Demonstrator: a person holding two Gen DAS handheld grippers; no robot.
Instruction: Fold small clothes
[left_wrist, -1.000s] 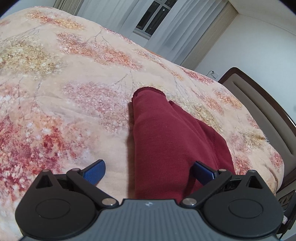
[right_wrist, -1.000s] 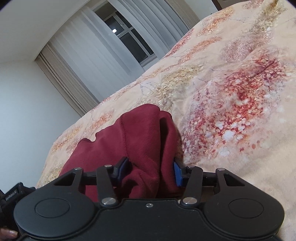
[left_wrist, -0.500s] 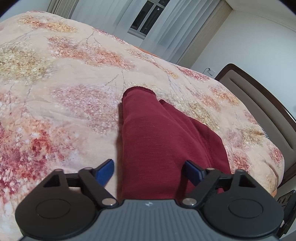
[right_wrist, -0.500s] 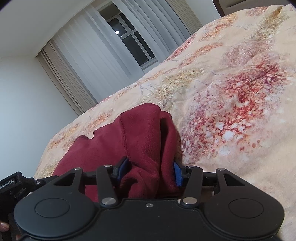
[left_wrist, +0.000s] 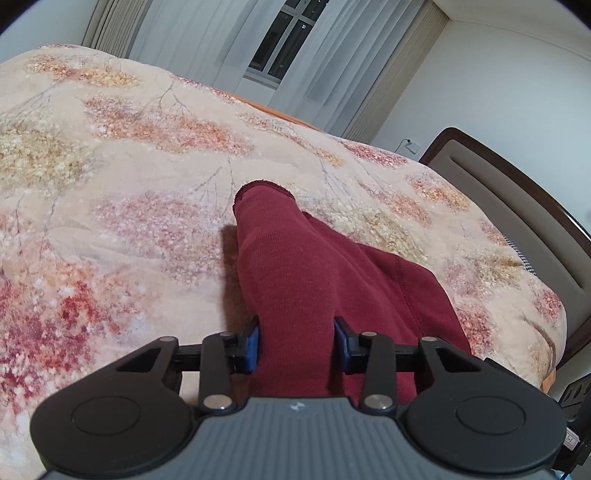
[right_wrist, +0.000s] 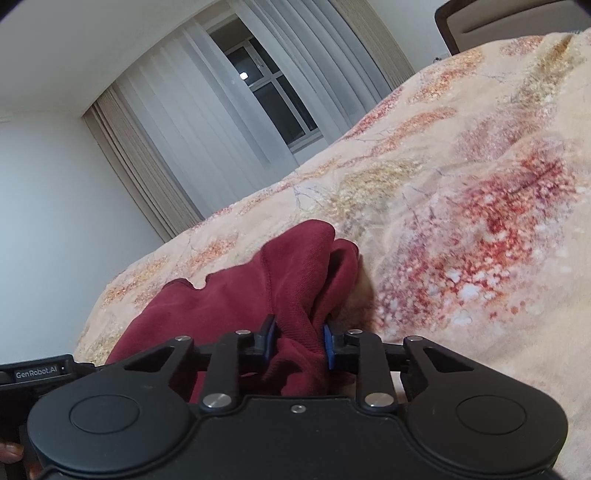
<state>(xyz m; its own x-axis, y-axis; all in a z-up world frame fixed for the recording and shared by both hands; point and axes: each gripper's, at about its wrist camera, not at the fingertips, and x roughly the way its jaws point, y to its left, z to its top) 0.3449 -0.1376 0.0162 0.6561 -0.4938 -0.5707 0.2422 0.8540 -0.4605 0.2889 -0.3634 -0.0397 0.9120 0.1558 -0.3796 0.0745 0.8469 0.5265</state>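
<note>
Our left gripper (left_wrist: 295, 345) and right gripper (right_wrist: 297, 341) are closing, fingers pinching the dark red knit garment (left_wrist: 314, 280) on the floral bed blanket (left_wrist: 129, 221). Bunched cloth could slip, skewing our fold.

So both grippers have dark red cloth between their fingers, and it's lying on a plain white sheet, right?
Not quite. The left gripper and right gripper are both closing with the red cloth between their fingers, but it lies on a floral blanket, beige with red and orange patches, not a plain white sheet. Both wrist views show it.
</note>
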